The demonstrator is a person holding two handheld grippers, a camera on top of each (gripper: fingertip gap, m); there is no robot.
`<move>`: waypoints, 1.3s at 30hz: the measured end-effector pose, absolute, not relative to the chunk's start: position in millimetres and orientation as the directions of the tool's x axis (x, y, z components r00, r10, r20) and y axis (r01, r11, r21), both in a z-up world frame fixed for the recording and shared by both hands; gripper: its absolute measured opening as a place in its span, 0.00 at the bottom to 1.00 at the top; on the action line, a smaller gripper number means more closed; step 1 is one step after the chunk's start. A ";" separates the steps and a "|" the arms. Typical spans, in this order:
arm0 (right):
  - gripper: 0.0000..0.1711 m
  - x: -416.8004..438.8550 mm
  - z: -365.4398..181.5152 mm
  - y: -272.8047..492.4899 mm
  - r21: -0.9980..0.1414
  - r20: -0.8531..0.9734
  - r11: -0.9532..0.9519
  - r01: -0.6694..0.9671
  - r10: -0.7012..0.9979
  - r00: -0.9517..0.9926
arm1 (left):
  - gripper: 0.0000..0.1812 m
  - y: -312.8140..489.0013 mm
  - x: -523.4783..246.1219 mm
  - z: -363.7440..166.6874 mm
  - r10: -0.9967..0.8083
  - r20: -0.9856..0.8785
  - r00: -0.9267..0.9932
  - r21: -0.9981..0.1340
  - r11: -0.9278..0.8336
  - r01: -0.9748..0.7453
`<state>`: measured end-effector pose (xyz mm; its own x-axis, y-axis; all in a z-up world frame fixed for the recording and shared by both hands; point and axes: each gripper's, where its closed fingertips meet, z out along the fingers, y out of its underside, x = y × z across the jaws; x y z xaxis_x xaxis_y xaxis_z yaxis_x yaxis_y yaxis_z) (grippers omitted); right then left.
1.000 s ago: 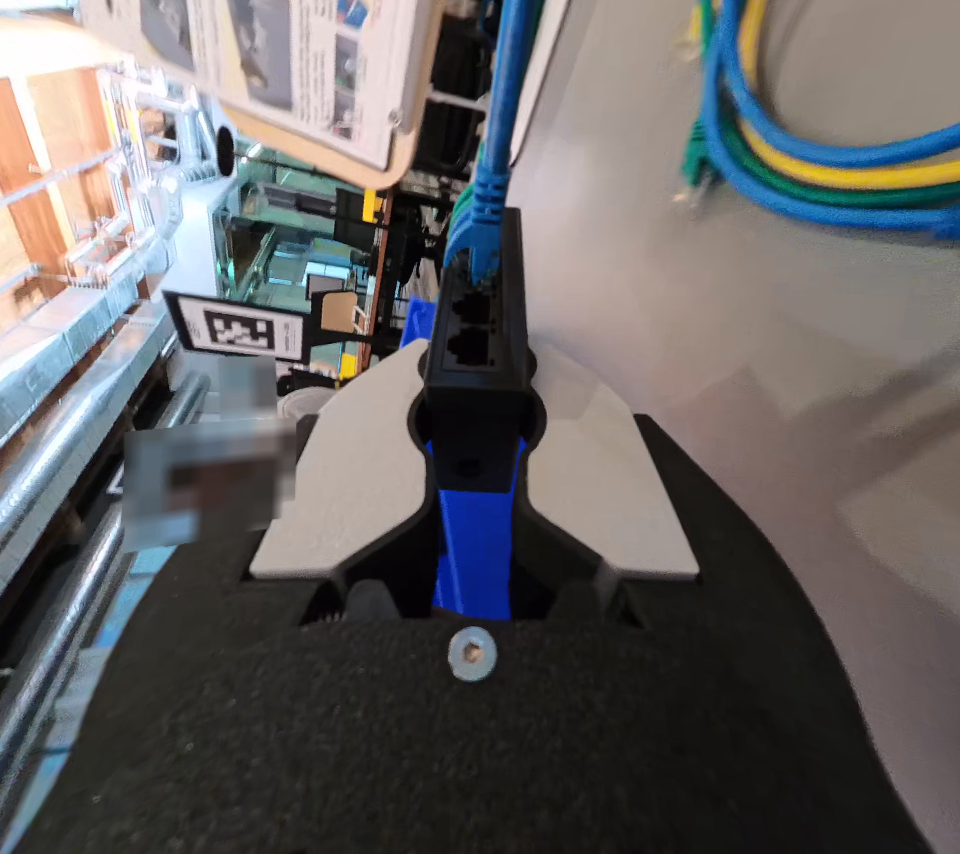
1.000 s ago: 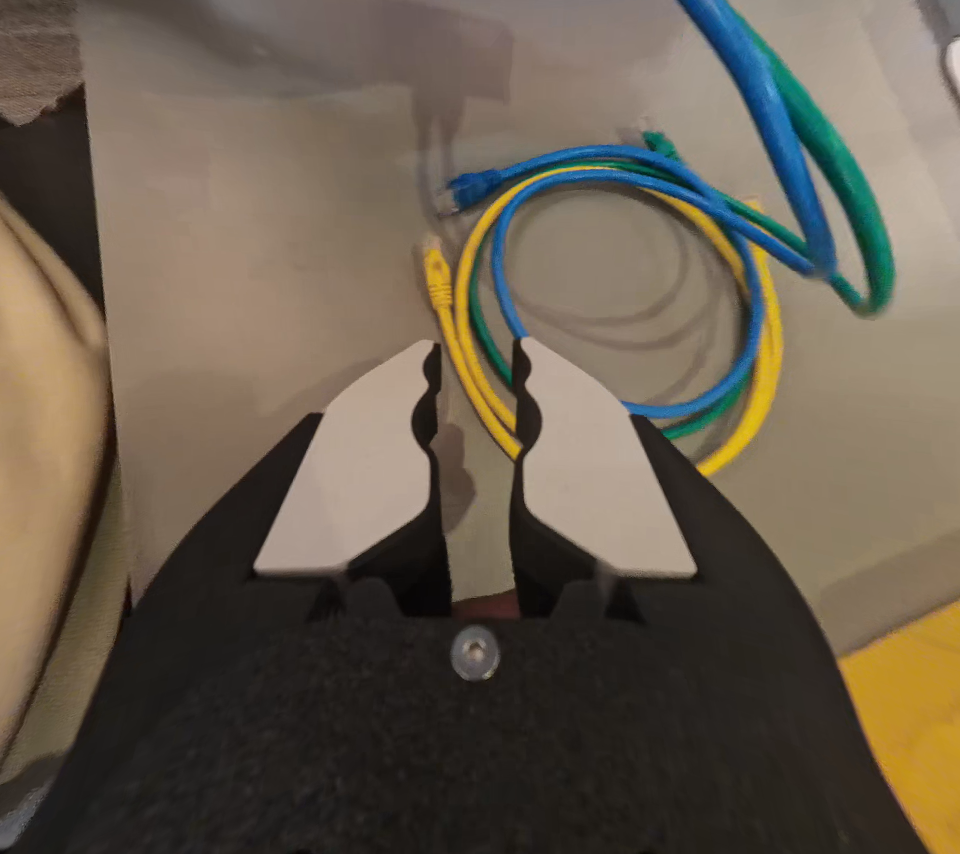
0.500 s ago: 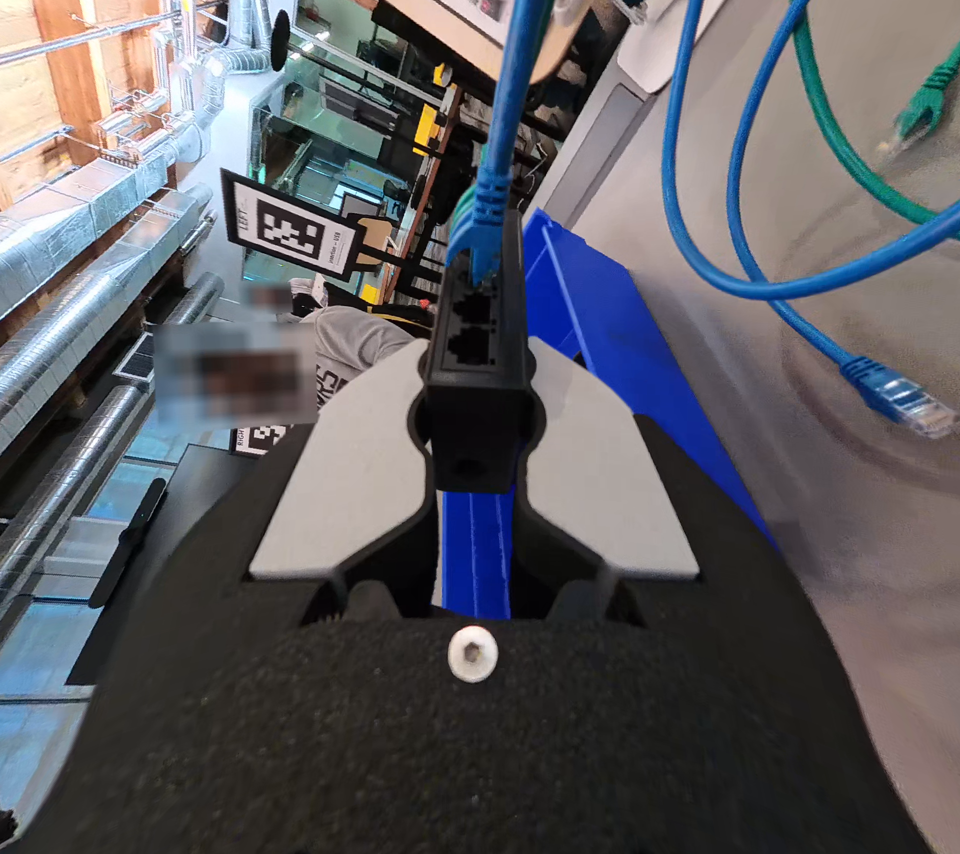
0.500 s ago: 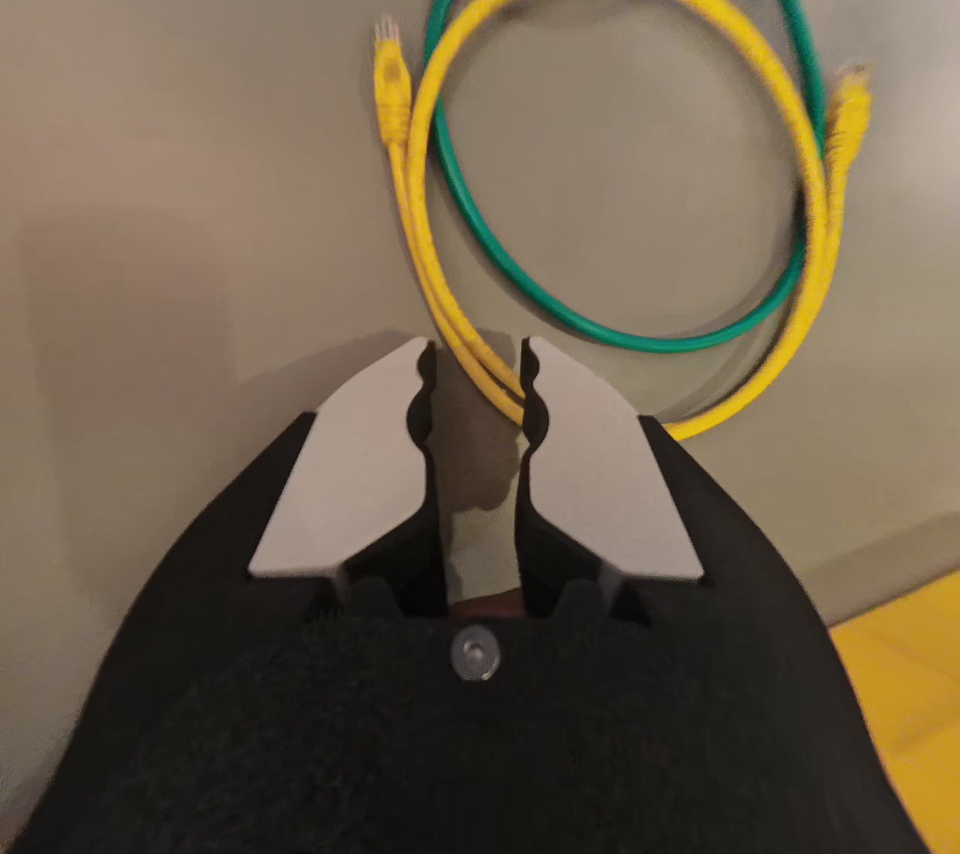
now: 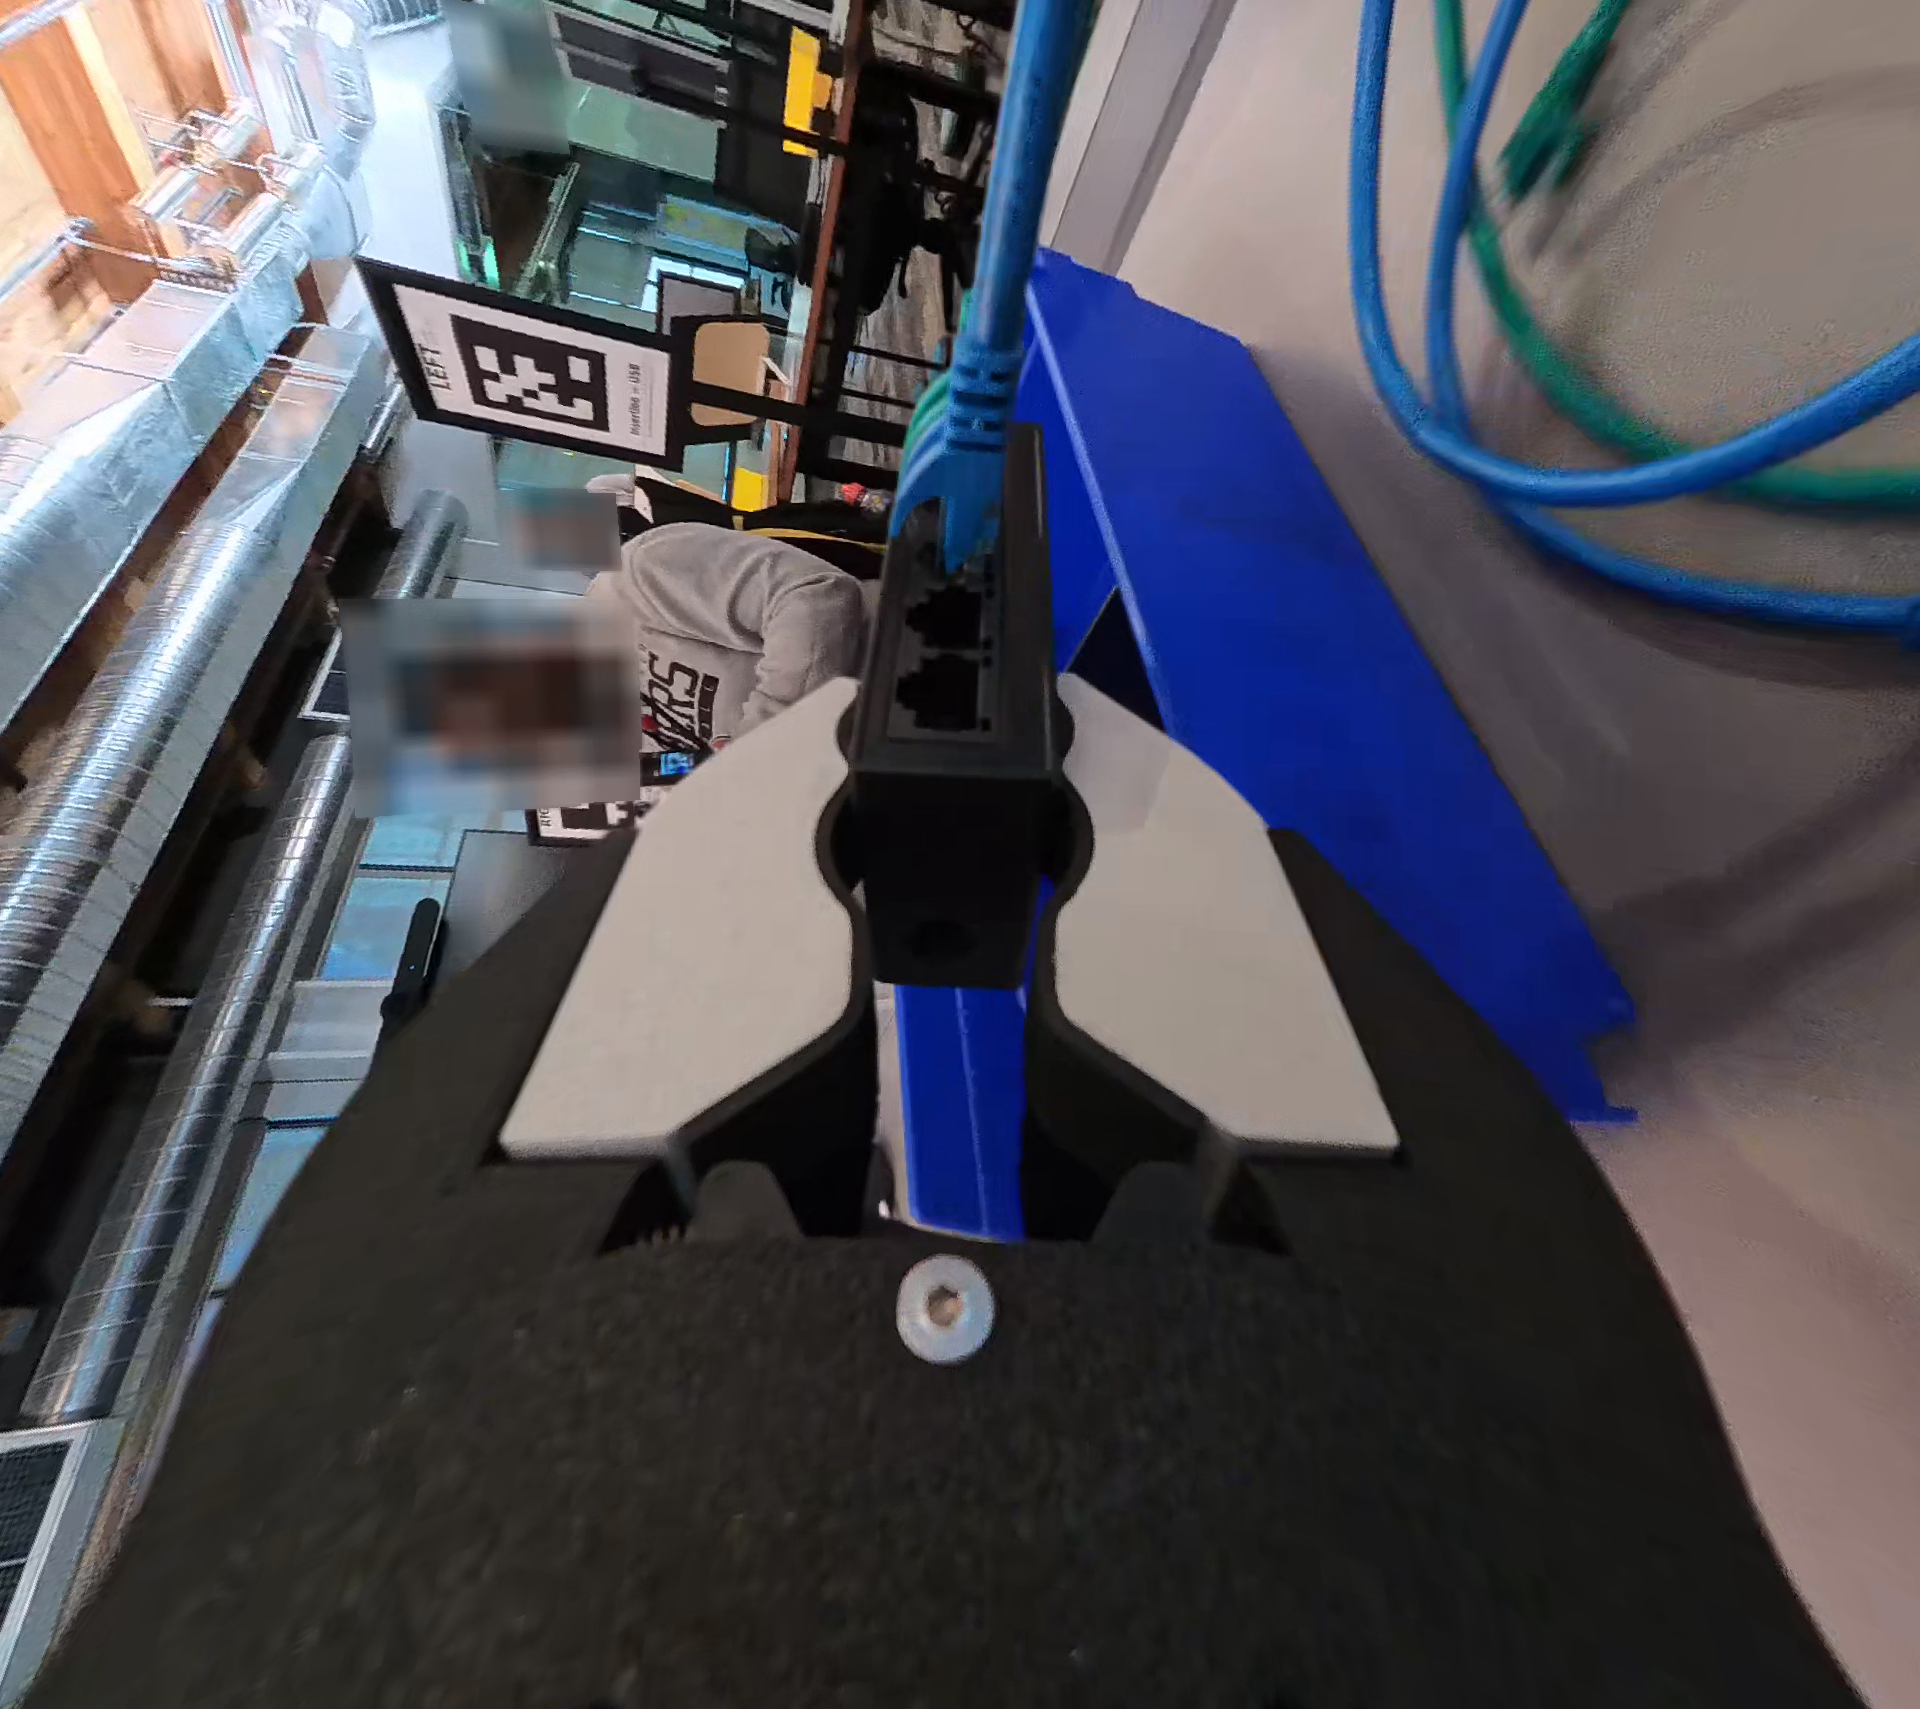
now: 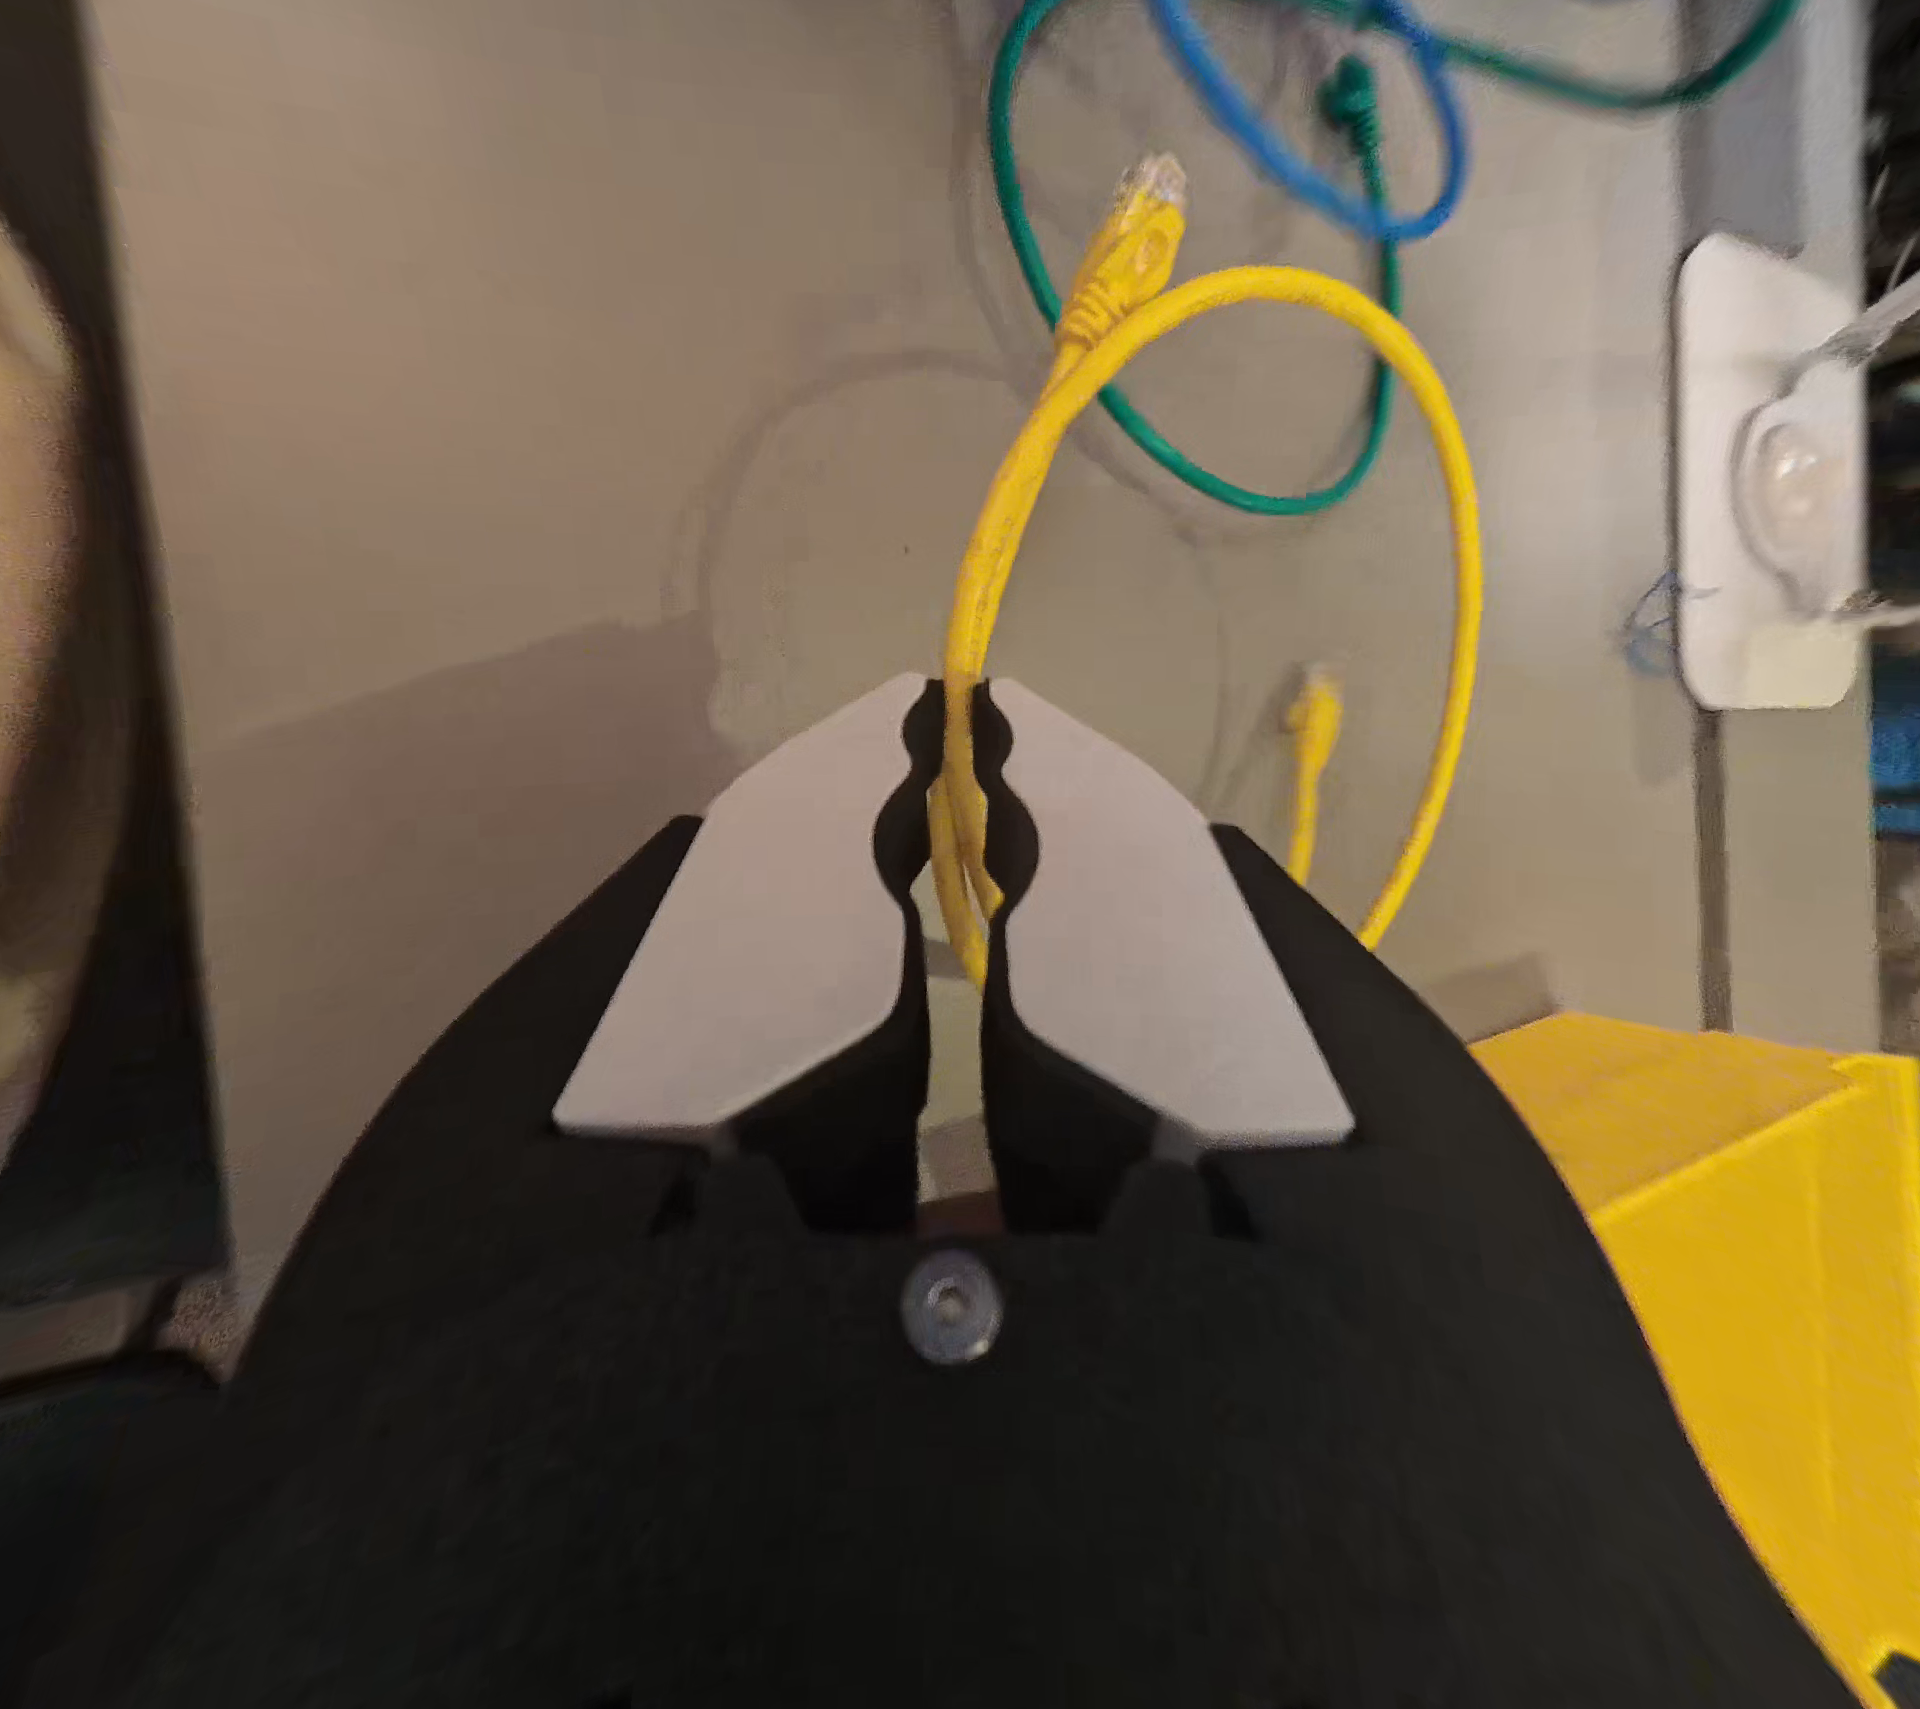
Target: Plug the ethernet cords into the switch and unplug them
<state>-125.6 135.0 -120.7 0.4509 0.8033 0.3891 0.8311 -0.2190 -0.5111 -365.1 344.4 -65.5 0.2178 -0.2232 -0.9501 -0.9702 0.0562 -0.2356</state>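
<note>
Pinching the limp yellow cord (image 6: 971,599) well behind its plug, the right gripper (image 6: 961,693) lacks control; left gripper (image 5: 951,786) jaws clamp the rigid switch (image 5: 961,724).

Your left gripper (image 5: 956,786) and right gripper (image 6: 961,693) are built alike: a broad black body with a rough, foam-like texture, one silver hex-socket screw centred near its front edge, and two pale grey, flat-faced fingers (image 6: 790,932) whose black inner edges are scalloped into rounded notches.
</note>
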 end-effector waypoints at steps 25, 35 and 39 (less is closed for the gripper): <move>0.03 83.3 -42.0 86.4 -0.567 0.097 -0.546 0.617 0.700 0.708 | 0.16 316.7 -333.6 -80.5 -0.299 -0.942 0.154 -0.206 0.149 -0.967; 0.03 74.4 -115.5 71.3 -0.292 -0.247 -0.727 0.622 0.685 0.685 | 0.16 310.7 -329.0 -89.4 -0.323 -0.938 0.127 -0.188 0.166 -0.968; 0.03 65.9 -93.6 66.9 -0.337 -0.234 -0.707 0.622 0.703 0.672 | 0.16 311.0 -328.6 -89.5 -0.327 -0.936 0.128 -0.191 0.169 -0.967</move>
